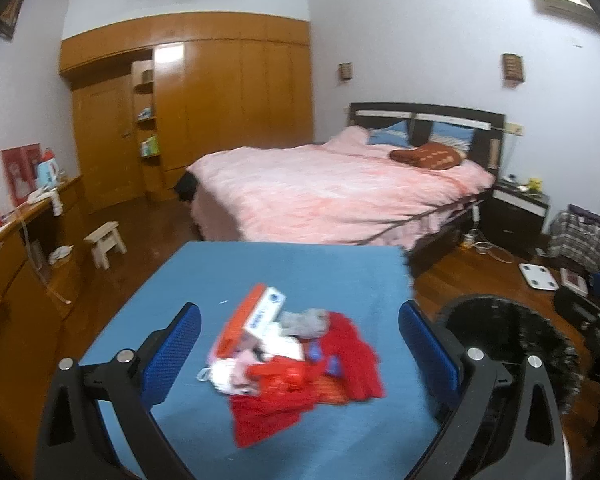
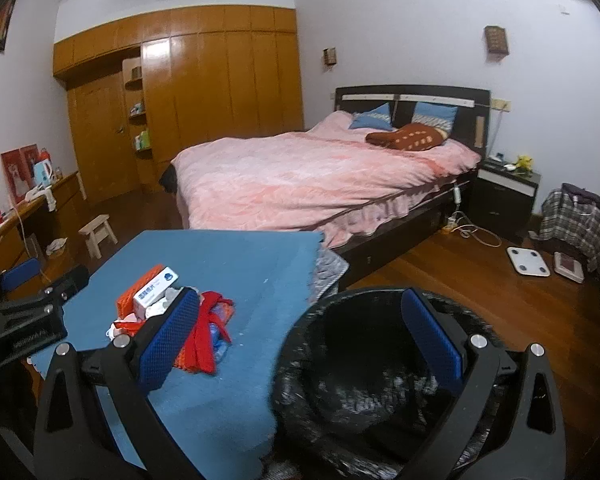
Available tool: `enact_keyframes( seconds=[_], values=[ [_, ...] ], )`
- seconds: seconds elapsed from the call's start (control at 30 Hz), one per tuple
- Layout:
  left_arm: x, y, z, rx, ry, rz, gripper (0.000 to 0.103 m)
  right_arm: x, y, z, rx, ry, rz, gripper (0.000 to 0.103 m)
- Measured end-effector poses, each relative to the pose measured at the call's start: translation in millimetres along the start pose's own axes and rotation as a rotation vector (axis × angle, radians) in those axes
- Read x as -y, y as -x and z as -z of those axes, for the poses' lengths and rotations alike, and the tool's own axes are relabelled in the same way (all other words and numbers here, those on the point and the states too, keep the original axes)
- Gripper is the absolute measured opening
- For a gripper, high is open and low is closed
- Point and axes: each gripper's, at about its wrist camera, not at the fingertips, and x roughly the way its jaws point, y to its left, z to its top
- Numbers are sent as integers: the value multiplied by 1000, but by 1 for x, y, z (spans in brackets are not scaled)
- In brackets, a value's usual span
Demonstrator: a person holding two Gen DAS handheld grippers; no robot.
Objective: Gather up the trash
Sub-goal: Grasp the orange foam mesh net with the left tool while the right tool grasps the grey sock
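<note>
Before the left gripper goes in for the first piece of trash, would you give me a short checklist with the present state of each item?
1. Left gripper open: ok, fingers spread wide, nothing between them.
2. Trash pile lined up ahead of the left gripper: ok.
3. White and orange box on top and unobstructed: ok.
4. Bin with black liner open beside the blue table: ok.
5. Right gripper open and clear of the pile: ok, it is above the bin.
6. Bin contents: cannot tell, too dark.

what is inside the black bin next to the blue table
The bin shows only its black liner, crinkled and shiny; no trash is visible inside. The right tongs block part of the opening, so the bottom cannot be fully seen.
</note>
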Motion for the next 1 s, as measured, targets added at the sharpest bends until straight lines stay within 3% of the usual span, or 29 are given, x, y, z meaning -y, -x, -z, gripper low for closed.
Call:
enact_keyframes(
  seconds=[0.23, 0.63, 0.73, 0.8, 1.0],
  values=[
    [-47, -44, 10, -63, 29, -114, 97, -32, -58, 3, -75, 35, -52, 98],
    [-97, -100, 22, -107, 78, -167, 97, -92, -153, -2, -133, 90, -155, 98],
    [-107, -113, 21, -104, 85, -180, 95, -109, -177, -1, -155, 107, -172, 92],
    [-112, -124, 22, -119, 85, -172, 91, -121, -196, 3, -183, 116, -193, 82],
    [-122, -145, 27, -151, 91, -155, 89, -147, -228, 18, -247, 151, -226, 76]
  ],
)
